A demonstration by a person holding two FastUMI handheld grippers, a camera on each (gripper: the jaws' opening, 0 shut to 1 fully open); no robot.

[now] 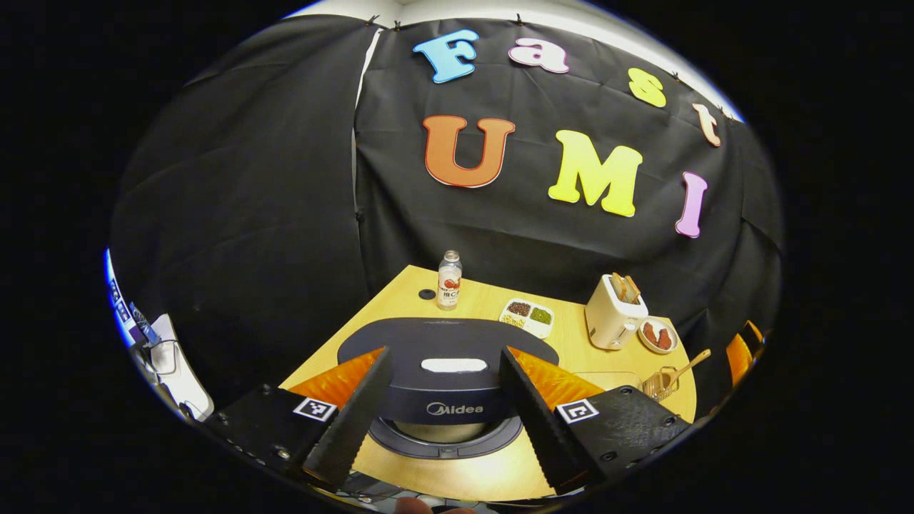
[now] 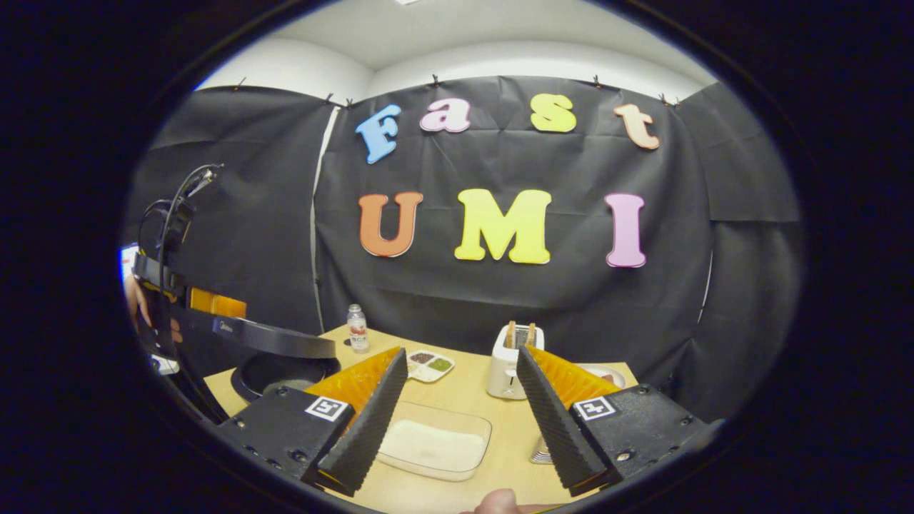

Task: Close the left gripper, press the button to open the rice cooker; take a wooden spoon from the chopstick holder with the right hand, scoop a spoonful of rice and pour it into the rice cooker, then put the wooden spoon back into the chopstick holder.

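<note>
The dark rice cooker [image 1: 443, 439] sits close in front of my left gripper [image 1: 446, 353], its lid [image 1: 446, 343] lifted off the body. The left gripper is open, its fingers spread on either side of the lid with nothing held. In the right gripper view the rice cooker [image 2: 275, 373] is at the left with its lid [image 2: 275, 340] raised. My right gripper [image 2: 460, 353] is open and empty above the clear tray of rice [image 2: 435, 442]. The wooden spoon [image 1: 691, 364] stands in the chopstick holder [image 1: 660, 384]. The chopstick holder [image 2: 540, 451] is partly hidden behind a finger.
A white toaster [image 1: 613, 314] with toast, a divided dish of beans [image 1: 528, 315], a small bottle [image 1: 449, 280] and a plate [image 1: 658, 335] stand along the far side of the wooden table [image 1: 400, 285]. A hand shows at the left [image 2: 136, 303].
</note>
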